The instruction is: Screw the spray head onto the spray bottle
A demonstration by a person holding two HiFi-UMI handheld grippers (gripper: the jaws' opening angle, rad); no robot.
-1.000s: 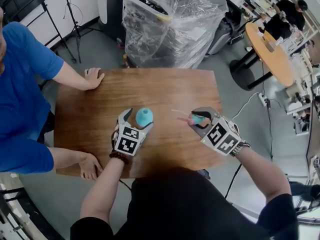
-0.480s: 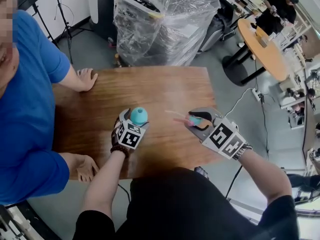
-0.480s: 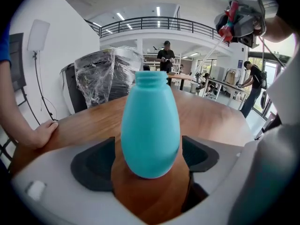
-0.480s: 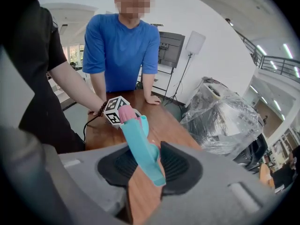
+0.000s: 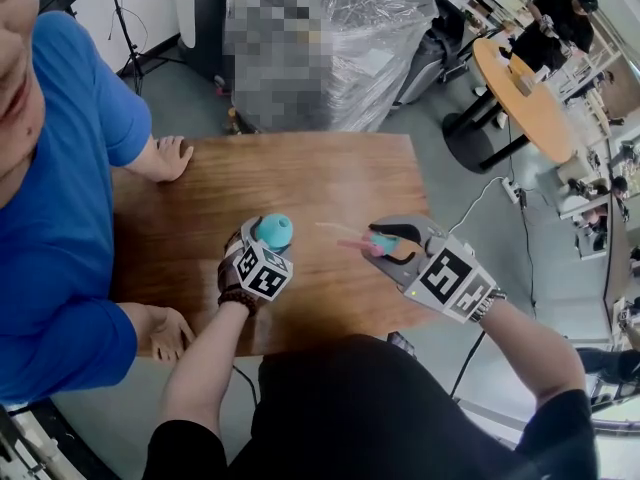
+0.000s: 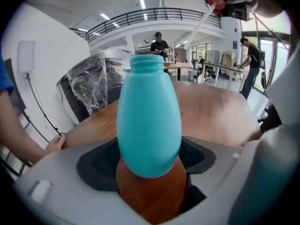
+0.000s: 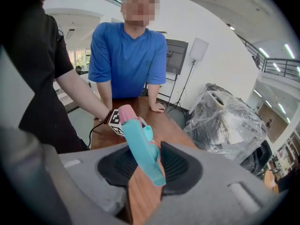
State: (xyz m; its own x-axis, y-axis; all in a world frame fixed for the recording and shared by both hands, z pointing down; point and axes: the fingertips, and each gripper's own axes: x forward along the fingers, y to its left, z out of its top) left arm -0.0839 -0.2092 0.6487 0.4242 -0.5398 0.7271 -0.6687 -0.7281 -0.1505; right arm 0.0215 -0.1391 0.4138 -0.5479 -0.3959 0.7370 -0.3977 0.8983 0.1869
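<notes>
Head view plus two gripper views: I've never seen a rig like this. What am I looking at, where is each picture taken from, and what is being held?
There is no robot here. A person holds a two-jaw gripper in each hand, and the marker cubes are part of the grippers. The head view comes from a camera on that person's head, looking down at the brown wooden table. Each gripper view comes from a camera riding on that gripper, looking along its jaws. The left gripper is closing on a teal egg-shaped plastic spray bottle, which sits between its pads with its open neck up. The right gripper grips a teal spray head with a pink nozzle, not yet on the bottle. A second person in a blue shirt rests their hands on the table.
</notes>
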